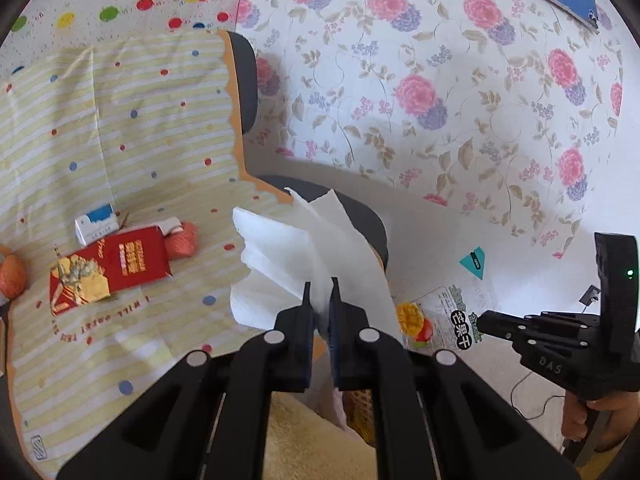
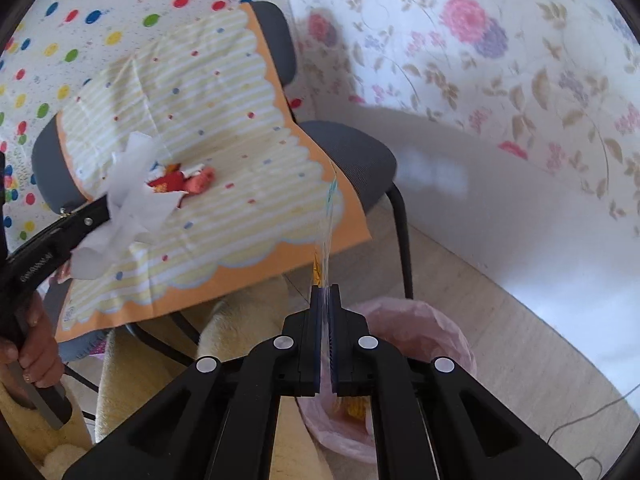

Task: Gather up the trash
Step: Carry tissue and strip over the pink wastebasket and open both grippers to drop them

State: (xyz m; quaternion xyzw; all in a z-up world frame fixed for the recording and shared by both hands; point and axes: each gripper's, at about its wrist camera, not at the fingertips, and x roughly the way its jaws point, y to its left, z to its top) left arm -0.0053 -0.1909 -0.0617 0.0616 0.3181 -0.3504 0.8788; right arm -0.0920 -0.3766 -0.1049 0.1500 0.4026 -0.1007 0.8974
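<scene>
My left gripper (image 1: pixel 320 284) is shut on a crumpled white tissue (image 1: pixel 288 256), held above the chair's front edge; it also shows in the right wrist view (image 2: pixel 132 200). My right gripper (image 2: pixel 325 289) is shut on a clear dried-mango snack wrapper (image 2: pixel 326 232), seen edge-on, and held over a pink-lined trash bin (image 2: pixel 416 328). The wrapper's printed face shows in the left wrist view (image 1: pixel 452 312). A red packet (image 1: pixel 116 268), a white and blue cigarette box (image 1: pixel 96 224) and an orange-pink crumpled scrap (image 1: pixel 182 240) lie on the striped cloth (image 1: pixel 160 120).
The yellow striped cloth covers a grey chair (image 2: pixel 352 152) with black legs. Another orange scrap (image 1: pixel 14 276) lies at the cloth's left edge. Floral fabric (image 1: pixel 440 80) hangs behind. A cream fluffy rug (image 2: pixel 240 328) lies under the chair. A cable (image 2: pixel 592 412) runs on the floor.
</scene>
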